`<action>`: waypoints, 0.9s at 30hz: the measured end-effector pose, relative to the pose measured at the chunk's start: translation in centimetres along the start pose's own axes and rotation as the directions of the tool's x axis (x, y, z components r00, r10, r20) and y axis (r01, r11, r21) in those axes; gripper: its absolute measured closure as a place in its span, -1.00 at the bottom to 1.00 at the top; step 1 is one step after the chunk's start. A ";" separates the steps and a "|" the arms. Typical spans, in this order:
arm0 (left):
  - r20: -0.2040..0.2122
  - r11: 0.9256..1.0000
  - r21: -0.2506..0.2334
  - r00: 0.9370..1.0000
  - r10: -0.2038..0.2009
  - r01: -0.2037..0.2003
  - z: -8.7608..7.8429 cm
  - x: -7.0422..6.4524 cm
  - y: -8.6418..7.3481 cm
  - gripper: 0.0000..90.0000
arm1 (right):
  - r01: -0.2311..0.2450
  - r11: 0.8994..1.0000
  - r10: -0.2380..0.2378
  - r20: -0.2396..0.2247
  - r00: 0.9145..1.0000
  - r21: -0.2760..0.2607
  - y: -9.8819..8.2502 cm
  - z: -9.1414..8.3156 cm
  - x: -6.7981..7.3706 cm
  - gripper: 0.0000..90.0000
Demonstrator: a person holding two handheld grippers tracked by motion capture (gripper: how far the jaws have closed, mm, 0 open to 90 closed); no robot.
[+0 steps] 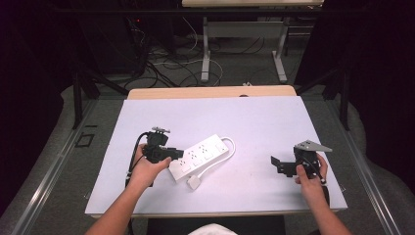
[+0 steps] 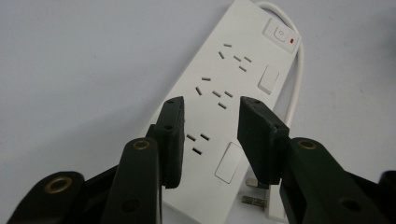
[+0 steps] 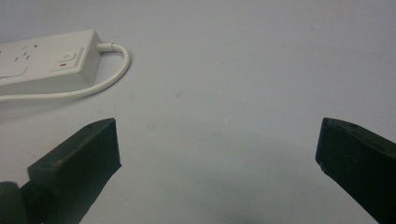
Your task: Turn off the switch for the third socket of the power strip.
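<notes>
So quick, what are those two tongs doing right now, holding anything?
Left tongs: open, nothing gripped, poised over the white power strip.
Right tongs: wide open, nothing between them, over bare table.

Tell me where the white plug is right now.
In the high view the plug lies on the table, left of centre, just in front of the power strip's near end and right of the left tongs.

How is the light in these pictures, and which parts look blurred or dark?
High view: the table is bright and evenly lit, the room around it nearly black. Left gripper view: the power strip is fairly sharp, the near jaws soft. Right gripper view: the jaws are blurred, a dim shadow lies on the table between them, and the cable is clear.
</notes>
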State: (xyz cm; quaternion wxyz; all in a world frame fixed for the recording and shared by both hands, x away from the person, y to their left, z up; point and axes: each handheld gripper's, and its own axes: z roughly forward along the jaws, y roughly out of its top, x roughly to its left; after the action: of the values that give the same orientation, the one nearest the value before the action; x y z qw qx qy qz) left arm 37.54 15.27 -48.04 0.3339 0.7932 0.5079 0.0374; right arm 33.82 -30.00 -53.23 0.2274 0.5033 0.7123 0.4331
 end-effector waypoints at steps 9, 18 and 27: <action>-0.033 0.998 -0.043 0.999 0.037 -0.039 -0.3 0.8 0.0 0.14 | -0.001 1.000 0.001 0.001 1.000 0.000 0.0 0.0 0.0 -1.00; -0.067 0.994 -0.086 0.996 0.062 -0.068 -0.4 1.6 -0.1 -0.06 | 0.000 1.000 0.000 0.001 1.000 0.000 0.0 0.0 0.0 -1.00; -0.123 0.987 -0.141 0.991 0.061 -0.078 -1.0 2.7 -0.3 -0.21 | 0.000 1.000 0.000 0.002 1.000 0.000 0.0 0.0 0.0 -1.00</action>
State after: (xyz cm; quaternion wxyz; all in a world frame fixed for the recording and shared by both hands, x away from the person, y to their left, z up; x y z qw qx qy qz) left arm 38.20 18.10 -48.22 0.3587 0.7804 0.4947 0.1328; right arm 33.80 -30.02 -53.22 0.2284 0.5036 0.7121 0.4327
